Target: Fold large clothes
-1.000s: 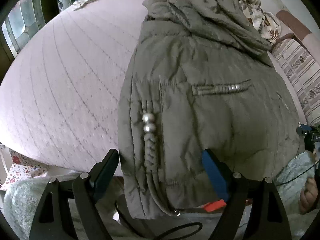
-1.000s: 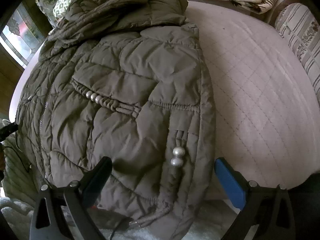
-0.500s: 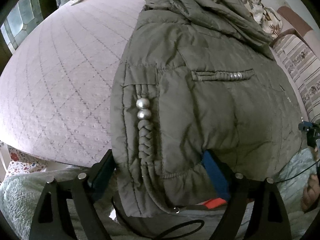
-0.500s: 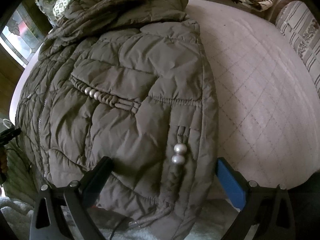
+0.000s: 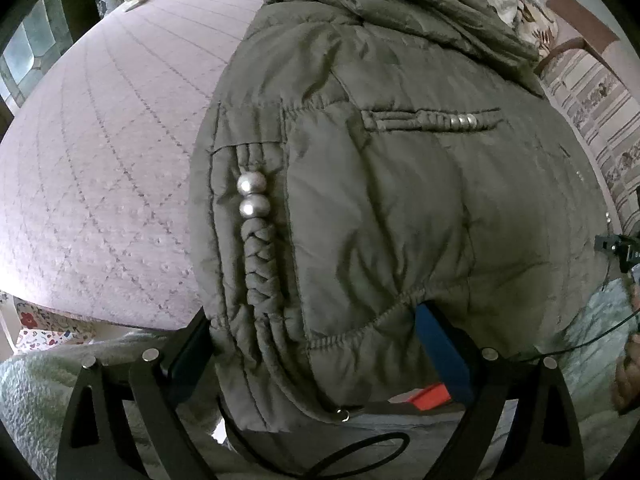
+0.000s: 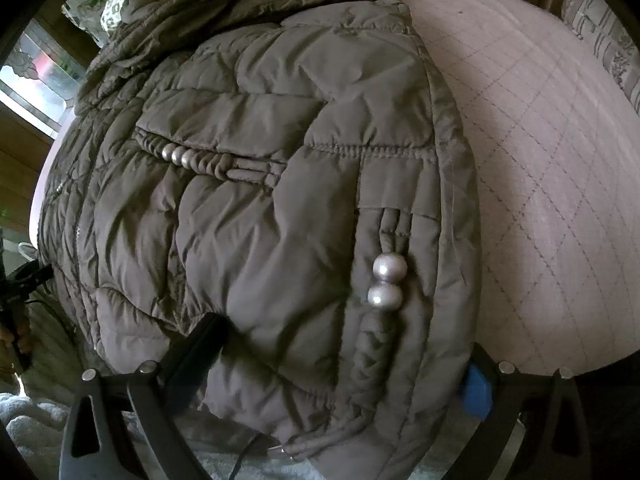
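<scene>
An olive-grey quilted puffer jacket (image 5: 400, 168) lies flat on the bed, hood at the far end, hem toward me. It shows in the right wrist view too (image 6: 260, 200). Braided cords with silver beads (image 5: 251, 194) run down each hem corner. My left gripper (image 5: 312, 344) is open, its jaws straddling the jacket's left hem corner. My right gripper (image 6: 340, 364) is open, its jaws straddling the right hem corner, near the beads (image 6: 386, 282). The hem fabric bulges between the fingers of both grippers.
The jacket lies on a pale quilted mattress (image 5: 100, 152), which also shows in the right wrist view (image 6: 552, 184). Patterned pillows (image 5: 592, 112) line the right side. A window (image 6: 36, 68) is at the left. A fluffy pale blanket (image 5: 36, 392) lies below the bed edge.
Both grippers have moved forward onto the jacket's hem. The hem corners now sit between the open jaws. The jacket fabric has bunched up slightly.
</scene>
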